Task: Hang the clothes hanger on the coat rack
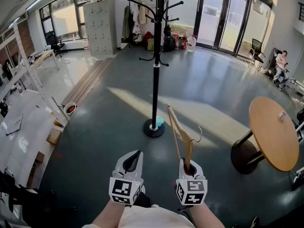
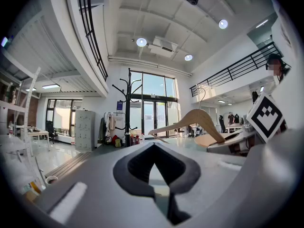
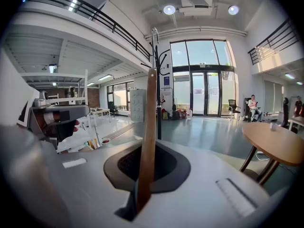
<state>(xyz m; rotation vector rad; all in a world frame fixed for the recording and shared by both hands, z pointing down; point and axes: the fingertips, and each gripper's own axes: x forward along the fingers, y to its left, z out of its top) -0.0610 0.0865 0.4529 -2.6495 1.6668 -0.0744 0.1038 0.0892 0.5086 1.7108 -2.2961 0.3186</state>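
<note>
Hanger [image 1: 185, 147], wooden with a metal hook [image 1: 199, 135], was up off the floor, gripped by the end of one arm in the right tool [image 1: 188, 167]. Its other arm rose away from the tool towards the rack, and the hook curled to the right in the head view. In the right gripper view the wood [image 3: 148, 141] stood nearly upright through the mouth, with both jaws clamped tight on it. Left tool [image 1: 133, 159] was held alongside and a little apart, with its jaws drawn together and nothing between them. In its own view [image 2: 154, 169] only floor showed through the gap, and the hanger [image 2: 199, 118] was off to the right. Both tools were low in the head view, with forearms below them. Rack [image 1: 156, 80], a black pole with curved arms on a round base, stood on the grey floor [image 1: 95, 146] ahead of the tools. The hanger was clear of it and to the right of the base. In the right gripper view the pole [image 3: 158, 109] stood just behind the wood. In the left gripper view the rack [image 2: 128, 103] stood left of centre, before the glass doors [image 2: 154, 115]. Round wooden tabletop [image 1: 270, 132] on a dark pedestal stood to the right, well apart from the rack, with a small white item [image 1: 282, 115] on it. Farther off were a grey locker [image 1: 100, 27], bags by the wall [image 1: 166, 42], and a seated person [image 1: 281, 63] at far right.
</note>
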